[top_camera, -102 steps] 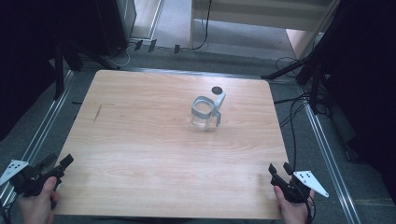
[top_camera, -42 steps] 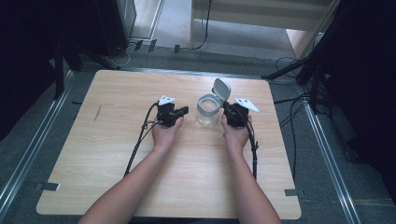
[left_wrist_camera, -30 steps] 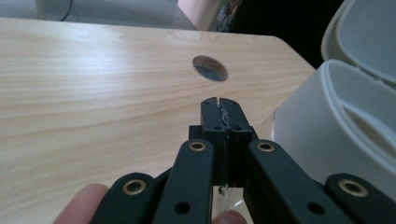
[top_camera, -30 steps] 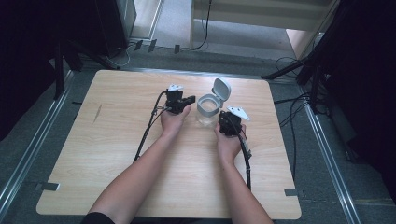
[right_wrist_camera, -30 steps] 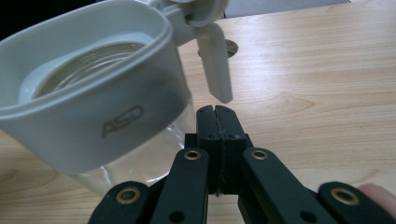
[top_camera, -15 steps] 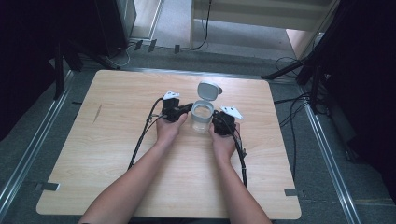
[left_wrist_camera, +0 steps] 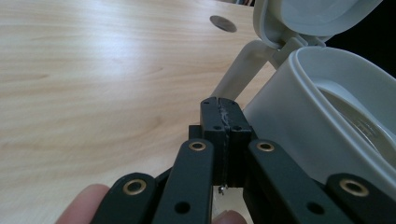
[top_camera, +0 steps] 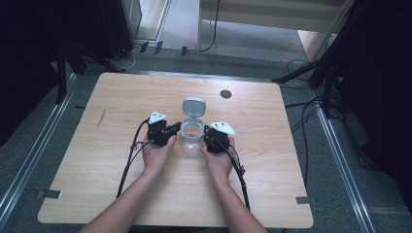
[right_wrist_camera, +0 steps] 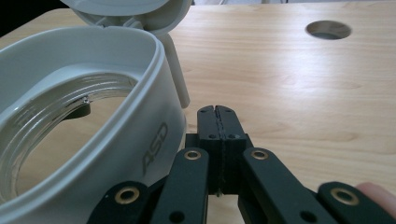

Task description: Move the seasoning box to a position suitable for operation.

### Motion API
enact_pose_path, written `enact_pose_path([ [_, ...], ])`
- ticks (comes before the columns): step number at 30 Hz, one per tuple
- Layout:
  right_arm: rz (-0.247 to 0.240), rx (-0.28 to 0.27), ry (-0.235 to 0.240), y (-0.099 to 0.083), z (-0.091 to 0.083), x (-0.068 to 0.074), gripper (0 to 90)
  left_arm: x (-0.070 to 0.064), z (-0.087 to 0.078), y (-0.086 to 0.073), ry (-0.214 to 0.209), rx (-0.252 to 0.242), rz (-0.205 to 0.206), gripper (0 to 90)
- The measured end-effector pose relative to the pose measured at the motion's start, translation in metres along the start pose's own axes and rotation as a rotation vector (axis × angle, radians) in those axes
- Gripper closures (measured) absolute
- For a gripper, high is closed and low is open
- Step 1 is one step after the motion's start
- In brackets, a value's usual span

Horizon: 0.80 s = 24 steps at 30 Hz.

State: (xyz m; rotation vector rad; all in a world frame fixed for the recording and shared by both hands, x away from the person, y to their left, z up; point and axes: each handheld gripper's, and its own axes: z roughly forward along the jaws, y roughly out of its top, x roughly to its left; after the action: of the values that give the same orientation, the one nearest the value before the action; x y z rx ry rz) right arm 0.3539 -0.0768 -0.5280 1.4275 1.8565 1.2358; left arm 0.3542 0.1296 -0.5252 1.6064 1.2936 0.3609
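Note:
A clear glass jug (top_camera: 192, 135) with a pale grey collar (right_wrist_camera: 140, 107) stands near the table's middle. Its flip lid (top_camera: 194, 107) is tipped up on the far side. My left gripper (top_camera: 176, 127) is shut with nothing in it, its tip beside the jug's left side, where the collar (left_wrist_camera: 299, 107) and raised lid (left_wrist_camera: 303, 11) loom close. My right gripper (top_camera: 208, 131) is also shut and holds nothing, close against the jug's right side under the lid (right_wrist_camera: 126, 9). From the frames I cannot tell whether either tip touches the jug. The left gripper (left_wrist_camera: 220, 103) and right gripper (right_wrist_camera: 217, 112) both show jaws pressed together.
The wooden table (top_camera: 121, 97) has a round hole (top_camera: 225, 94) behind the jug, the same hole (right_wrist_camera: 328, 29) lying ahead of my right jaws. Black cables (top_camera: 128, 162) trail from both grippers toward the front edge. Metal rails (top_camera: 29, 160) and dark stands border the table.
Both hands came in from the front corners to the jug. Over the last half second the jug slid left and nearer between the shut grippers, and its lid swung to the far side.

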Motion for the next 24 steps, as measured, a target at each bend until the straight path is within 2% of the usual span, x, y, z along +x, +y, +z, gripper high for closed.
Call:
enact_pose_path([
  [2,-0.002,0.005,0.009,-0.001,-0.002,0.003,90.0,0.0,-0.005,-0.002,0.007,-0.001,0.0,90.0],
  [3,-0.013,0.006,0.019,-0.004,-0.004,0.009,90.0,0.0,-0.013,-0.006,0.018,-0.009,-0.001,90.0],
  [5,-0.018,0.009,0.024,-0.005,-0.006,0.012,90.0,0.0,-0.017,-0.008,0.02,-0.01,0.002,90.0],
  [7,-0.018,0.006,0.044,-0.009,-0.01,0.02,90.0,0.0,-0.029,-0.012,0.038,-0.029,-0.002,90.0],
  [10,-0.027,0.008,0.063,-0.014,-0.015,0.029,90.0,0.0,-0.036,-0.015,0.046,-0.042,-0.014,90.0],
  [12,-0.019,0.009,0.089,-0.016,-0.019,0.034,90.0,-0.002,-0.043,-0.02,0.038,-0.05,0.005,90.0],
  [13,-0.006,0.018,0.117,-0.016,-0.021,0.037,90.0,-0.001,-0.046,-0.021,0.032,-0.057,0.005,90.0],
  [15,0.003,0.03,0.113,-0.015,-0.025,0.042,90.0,0.0,-0.05,-0.024,0.036,-0.067,0.009,89.9],
  [16,0.003,0.03,0.113,-0.015,-0.025,0.042,90.0,0.0,-0.05,-0.024,0.036,-0.067,0.009,85.4],
  [17,-0.012,0.011,0.082,-0.013,-0.029,0.044,90.0,0.003,-0.052,-0.026,0.042,-0.076,-0.008,81.0],
  [19,-0.006,0.007,0.081,-0.012,-0.031,0.043,90.0,0.009,-0.057,-0.03,0.046,-0.084,-0.022,82.1],
  [24,-0.015,-0.023,0.088,-0.005,-0.033,0.03,90.0,0.025,-0.076,-0.036,0.046,-0.103,0.0,78.9],
])
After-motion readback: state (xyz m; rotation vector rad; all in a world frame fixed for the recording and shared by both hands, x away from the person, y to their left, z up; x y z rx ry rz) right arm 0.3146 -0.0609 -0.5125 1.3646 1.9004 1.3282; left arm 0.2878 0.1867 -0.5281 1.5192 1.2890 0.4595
